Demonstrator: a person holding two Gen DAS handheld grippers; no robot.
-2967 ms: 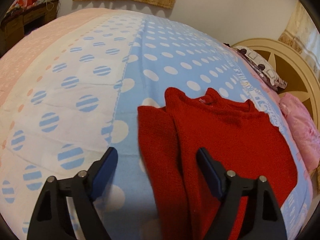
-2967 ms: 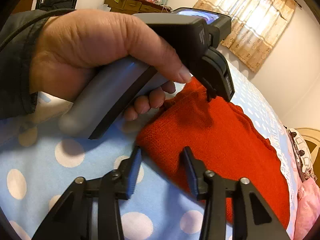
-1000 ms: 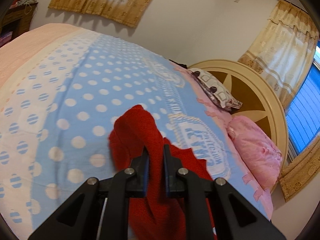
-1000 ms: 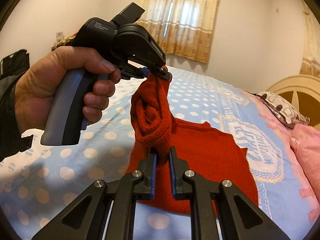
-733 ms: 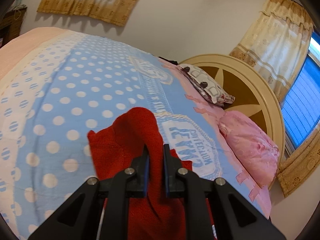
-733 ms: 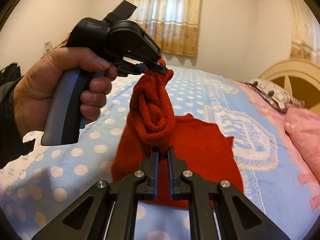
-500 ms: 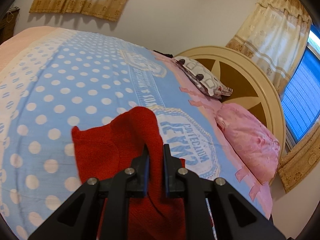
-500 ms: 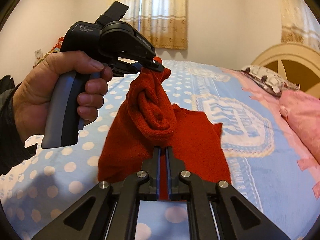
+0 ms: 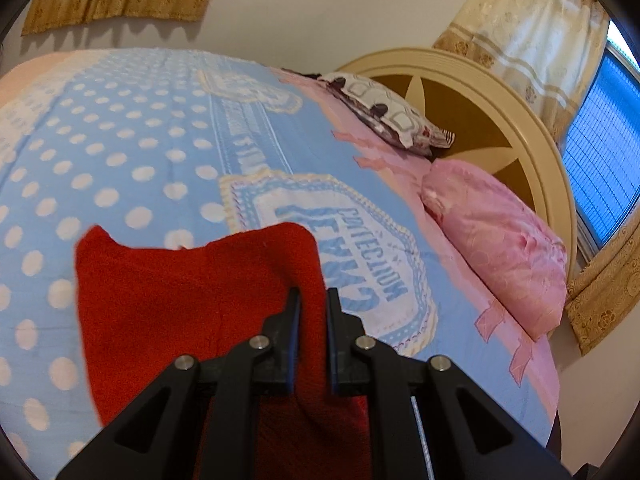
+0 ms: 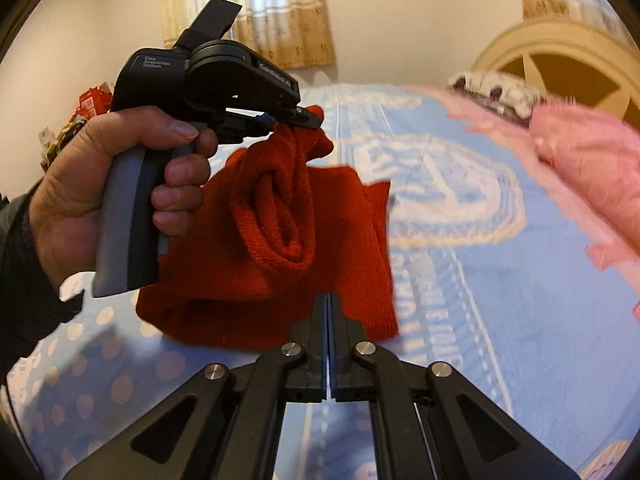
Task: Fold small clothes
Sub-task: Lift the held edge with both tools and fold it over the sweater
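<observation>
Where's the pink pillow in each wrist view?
Left wrist: pink pillow at right of centre, against the headboard.
Right wrist: pink pillow at the right edge, blurred, below the headboard.
Shared landmark: the patterned pillow beside it.

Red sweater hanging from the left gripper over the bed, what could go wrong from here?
1. The red sweater hangs bunched and rolled from the left gripper, so it may land on the bed creased rather than flat.
2. The right gripper is shut with no cloth visible between its fingers. If it holds nothing, the sweater hangs from a single pinch and could twist or slip.
</observation>
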